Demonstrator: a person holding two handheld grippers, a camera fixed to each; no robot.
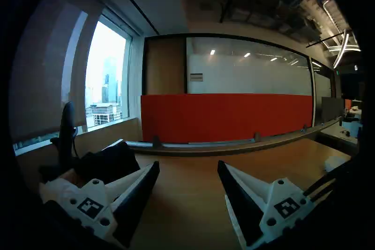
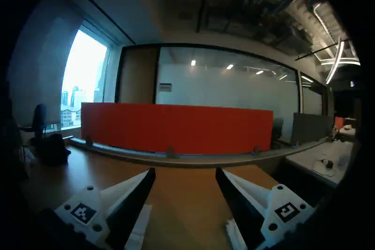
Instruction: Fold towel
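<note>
In the right gripper view my right gripper [image 2: 185, 171] is open above a wooden table [image 2: 187, 203], nothing between its fingers. Pieces of a white towel [image 2: 138, 231] show low in that view beside the inner edge of each finger; most of it is hidden below the frame. In the left gripper view my left gripper [image 1: 187, 165] is also open over the bare wooden table [image 1: 187, 203], its jaws wide apart and holding nothing. A small white object [image 1: 333, 162] lies at the table's far right; I cannot tell what it is.
A red divider panel [image 1: 225, 117] runs along the table's far edge, with a glass wall behind it. A black bag [image 1: 110, 162] and a dark chair [image 1: 66, 132] stand at the left by the window. Another desk [image 2: 323, 158] with small items stands at the right.
</note>
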